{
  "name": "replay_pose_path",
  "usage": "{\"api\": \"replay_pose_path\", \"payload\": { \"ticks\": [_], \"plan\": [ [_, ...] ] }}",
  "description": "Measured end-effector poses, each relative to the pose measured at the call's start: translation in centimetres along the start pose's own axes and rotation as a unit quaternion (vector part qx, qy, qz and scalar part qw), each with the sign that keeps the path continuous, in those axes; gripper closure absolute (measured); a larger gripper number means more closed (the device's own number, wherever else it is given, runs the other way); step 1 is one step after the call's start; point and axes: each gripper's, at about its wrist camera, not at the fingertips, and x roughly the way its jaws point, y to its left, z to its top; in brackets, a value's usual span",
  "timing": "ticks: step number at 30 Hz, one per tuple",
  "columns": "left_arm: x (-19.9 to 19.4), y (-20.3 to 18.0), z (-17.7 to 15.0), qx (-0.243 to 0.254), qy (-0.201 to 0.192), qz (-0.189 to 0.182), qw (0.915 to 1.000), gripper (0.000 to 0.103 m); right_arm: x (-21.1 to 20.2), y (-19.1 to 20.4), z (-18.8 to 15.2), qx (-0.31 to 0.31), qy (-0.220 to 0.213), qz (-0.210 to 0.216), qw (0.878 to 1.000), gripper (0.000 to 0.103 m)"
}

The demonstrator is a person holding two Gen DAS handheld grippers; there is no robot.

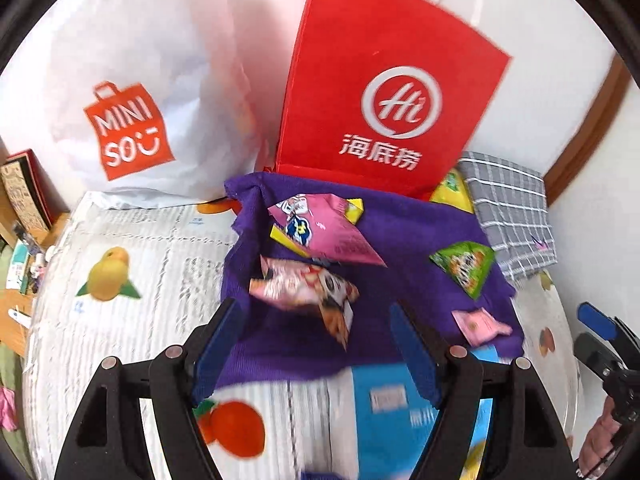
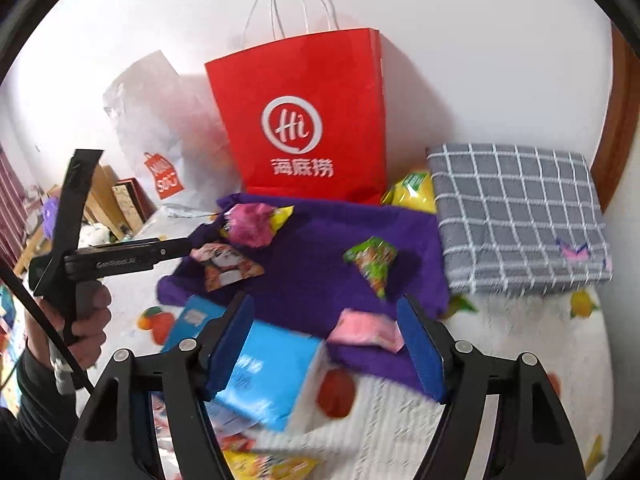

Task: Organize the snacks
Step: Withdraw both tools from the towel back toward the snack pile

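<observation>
Several snack packets lie on a purple cloth (image 1: 400, 232) (image 2: 320, 240). A cartoon-printed packet (image 1: 308, 288) (image 2: 224, 264) lies just ahead of my open, empty left gripper (image 1: 316, 320). A pink packet (image 1: 320, 228) sits behind it, a green one (image 1: 464, 264) (image 2: 372, 260) to the right. A small pink packet (image 2: 366, 330) (image 1: 480, 324) lies between the open, empty jaws of my right gripper (image 2: 326, 320). A blue box (image 2: 268, 376) (image 1: 400, 404) sits near the front.
A red paper bag (image 2: 304, 112) (image 1: 384, 92) and a white MINISO bag (image 1: 132, 92) stand at the back wall. A grey checked folded cloth (image 2: 516, 212) lies right, a yellow packet (image 2: 412, 188) beside it. The fruit-print tablecloth (image 1: 132, 264) covers the table.
</observation>
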Motion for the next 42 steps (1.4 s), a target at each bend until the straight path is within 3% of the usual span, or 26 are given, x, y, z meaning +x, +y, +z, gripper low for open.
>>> {"api": "replay_pose_path", "payload": {
  "ticks": [8, 16, 26, 42],
  "plan": [
    [-5.2, -1.4, -4.0, 0.035, -0.037, 0.006, 0.9987, 0.028, -2.4, 1.7, -4.2, -0.002, -0.011, -0.067, 0.998, 0.036],
    [-7.6, -1.3, -7.8, 0.039, -0.055, -0.003, 0.9977, 0.028, -3.4, 1.7, -8.3, 0.052, 0.022, -0.040, 0.998, 0.039],
    [-6.7, 0.9, -11.9, 0.018, -0.031, -0.018, 0.9992, 0.028, -1.5, 3.0, -13.1, 0.068, 0.056, -0.032, 0.996, 0.039],
    [-6.2, 2.3, -14.1, 0.024, -0.028, 0.013, 0.9992, 0.028, 3.0, 2.9, -14.2, 0.121, 0.064, -0.022, 0.990, 0.039]
  ]
}}
